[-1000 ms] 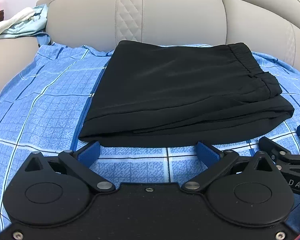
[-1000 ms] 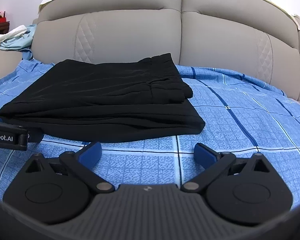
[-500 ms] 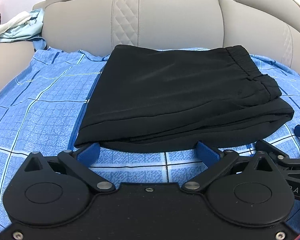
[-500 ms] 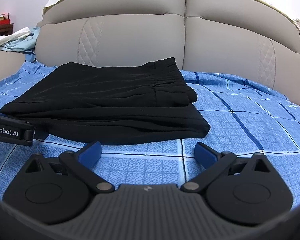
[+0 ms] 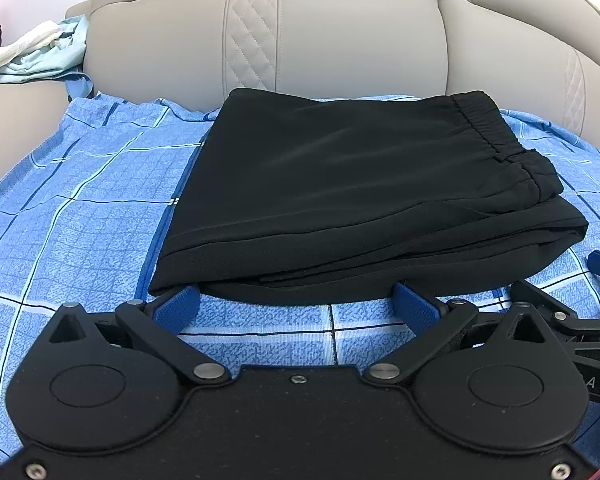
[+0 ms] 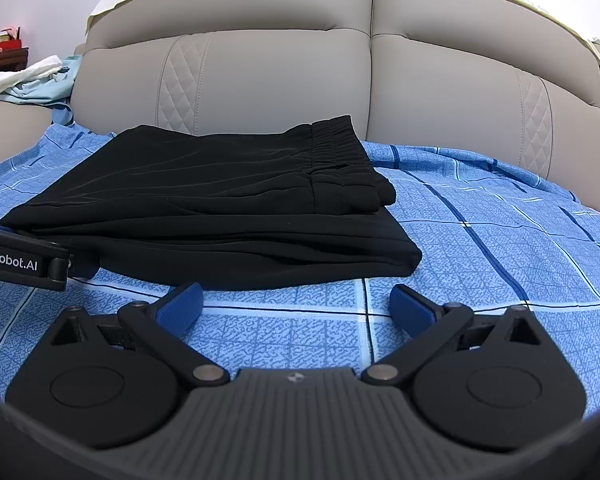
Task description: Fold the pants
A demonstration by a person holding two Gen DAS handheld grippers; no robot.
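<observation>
In the left wrist view, the left gripper (image 5: pixel 296 300) sits low at the bottom of the frame, level with the bed, its blue-padded fingers (image 5: pixel 178 307) spread wide with nothing between them. Both fingertips reach the near edge of the pants (image 5: pixel 360 192); whether they touch the cloth I cannot tell. The pants fill the middle of the frame as a black folded stack on the blue checked sheet (image 5: pixel 80 208), with the gathered waistband at the upper right and several layers showing along the near edge. Part of the right gripper (image 5: pixel 572 312) shows at the right edge. A grey padded headboard (image 5: pixel 340 36) spans the top.

In the right wrist view, the right gripper (image 6: pixel 296 304) also rests low at the bottom, fingers wide apart and empty, a little short of the pants (image 6: pixel 204 208). The folded stack lies centre-left on the sheet (image 6: pixel 480 264), waistband toward the headboard (image 6: pixel 440 92). The left gripper (image 6: pixel 24 258) enters from the left edge against the stack's near corner. Pale crumpled cloth (image 6: pixel 32 80) lies at the upper left.
</observation>
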